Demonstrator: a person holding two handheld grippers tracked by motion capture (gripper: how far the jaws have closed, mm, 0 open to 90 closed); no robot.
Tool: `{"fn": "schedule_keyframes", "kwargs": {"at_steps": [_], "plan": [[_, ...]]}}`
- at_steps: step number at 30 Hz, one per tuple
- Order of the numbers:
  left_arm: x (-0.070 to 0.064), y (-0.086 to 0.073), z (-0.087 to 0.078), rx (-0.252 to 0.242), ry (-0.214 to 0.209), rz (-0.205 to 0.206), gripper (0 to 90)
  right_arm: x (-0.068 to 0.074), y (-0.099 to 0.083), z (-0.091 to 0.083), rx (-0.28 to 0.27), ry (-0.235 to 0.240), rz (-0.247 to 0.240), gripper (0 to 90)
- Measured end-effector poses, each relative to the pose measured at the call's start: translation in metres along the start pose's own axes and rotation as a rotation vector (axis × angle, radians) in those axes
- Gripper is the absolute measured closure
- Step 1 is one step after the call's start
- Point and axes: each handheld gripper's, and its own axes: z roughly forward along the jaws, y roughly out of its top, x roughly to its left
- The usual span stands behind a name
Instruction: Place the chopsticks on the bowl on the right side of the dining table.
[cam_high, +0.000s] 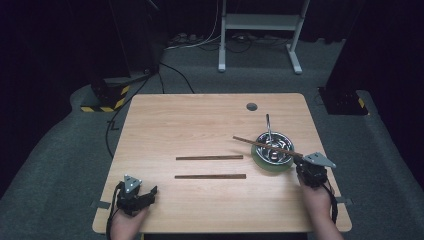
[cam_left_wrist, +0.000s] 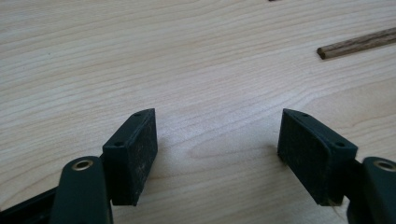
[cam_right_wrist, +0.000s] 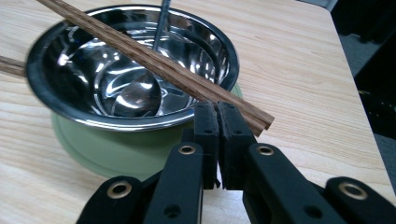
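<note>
High view: right gripper (cam_high: 306, 166) clamps chopstick (cam_high: 267, 145) laid across steel bowl (cam_high: 274, 142) on green plate (cam_high: 261, 163); two chopsticks (cam_high: 209, 157) left on table (cam_high: 200, 120); left gripper (cam_high: 148, 192) wide open, idle.

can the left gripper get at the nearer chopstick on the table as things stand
Probably yes. The left gripper is open and empty, and bare table lies between it and the nearer chopstick, which lies flat and apart from the other one.
</note>
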Motion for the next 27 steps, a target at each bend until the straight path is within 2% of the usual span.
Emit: {"fn": "schedule_keyframes", "kwargs": {"at_steps": [1, 7, 11, 16, 21, 24, 27], "plan": [[0.000, 0.000, -0.001, 0.003, -0.001, 0.008, 28.4, 0.000, 0.001, 0.001, 0.008, -0.008, 0.009, 86.3], [-0.001, -0.001, -0.001, 0.001, -0.005, 0.004, 28.6, -0.002, 0.006, 0.007, 0.023, -0.041, -0.009, 85.8], [-0.001, -0.001, -0.001, 0.004, -0.008, 0.023, 28.6, -0.004, 0.009, 0.012, 0.028, -0.055, -0.006, 85.6], [-0.001, -0.001, -0.001, 0.004, -0.012, 0.017, 28.6, -0.006, 0.012, 0.016, 0.026, -0.072, -0.009, 85.2], [-0.001, -0.001, -0.002, 0.003, -0.011, 0.018, 28.8, -0.011, 0.014, 0.018, 0.025, -0.078, -0.012, 85.2], [-0.002, -0.001, -0.002, 0.003, -0.010, 0.019, 28.9, -0.013, 0.014, 0.019, 0.024, -0.079, 0.004, 85.2], [-0.002, -0.001, -0.002, 0.003, -0.011, 0.018, 28.9, -0.016, 0.015, 0.020, 0.022, -0.078, -0.006, 85.1]]}}
